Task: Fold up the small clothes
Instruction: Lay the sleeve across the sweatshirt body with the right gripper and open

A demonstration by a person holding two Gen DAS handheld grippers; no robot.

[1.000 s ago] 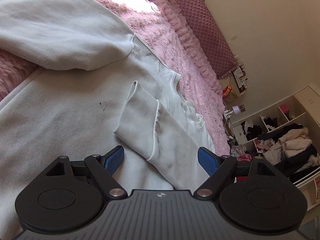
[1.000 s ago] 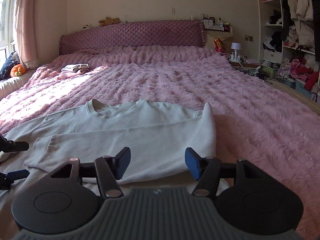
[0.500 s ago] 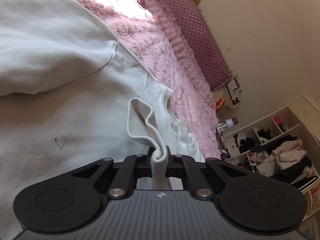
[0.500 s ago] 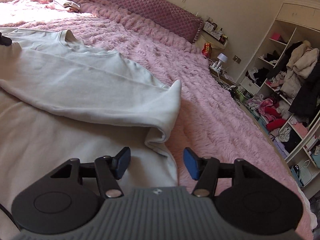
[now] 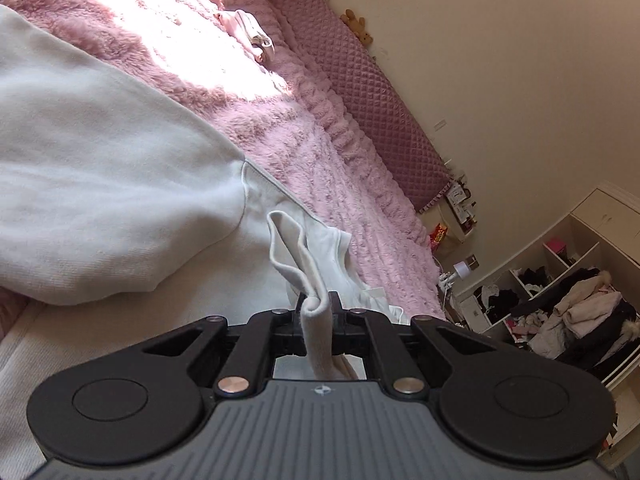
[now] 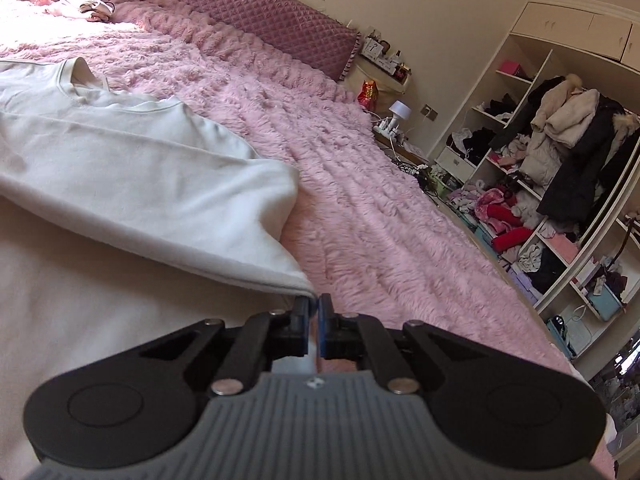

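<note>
A white sweatshirt (image 5: 100, 184) lies spread on a pink fluffy bed; it also shows in the right wrist view (image 6: 132, 168) with one sleeve folded across the body. My left gripper (image 5: 316, 312) is shut on the sleeve cuff (image 5: 296, 256), which rises bunched from between the fingers. My right gripper (image 6: 314, 308) is shut on the sweatshirt's right side edge (image 6: 292, 284), where the folded sleeve meets the body; a sliver of white cloth shows between the blue pads.
The pink blanket (image 6: 360, 184) covers the bed, with a quilted purple headboard (image 6: 256, 12) behind. A small pile of folded clothes (image 6: 86, 4) lies near the headboard. Open shelves full of clothes (image 6: 560, 152) stand to the right of the bed.
My right gripper went from open to shut on the sweatshirt's edge. My left gripper, shut on the cuff half a second ago, has lifted it a little and tilted up.
</note>
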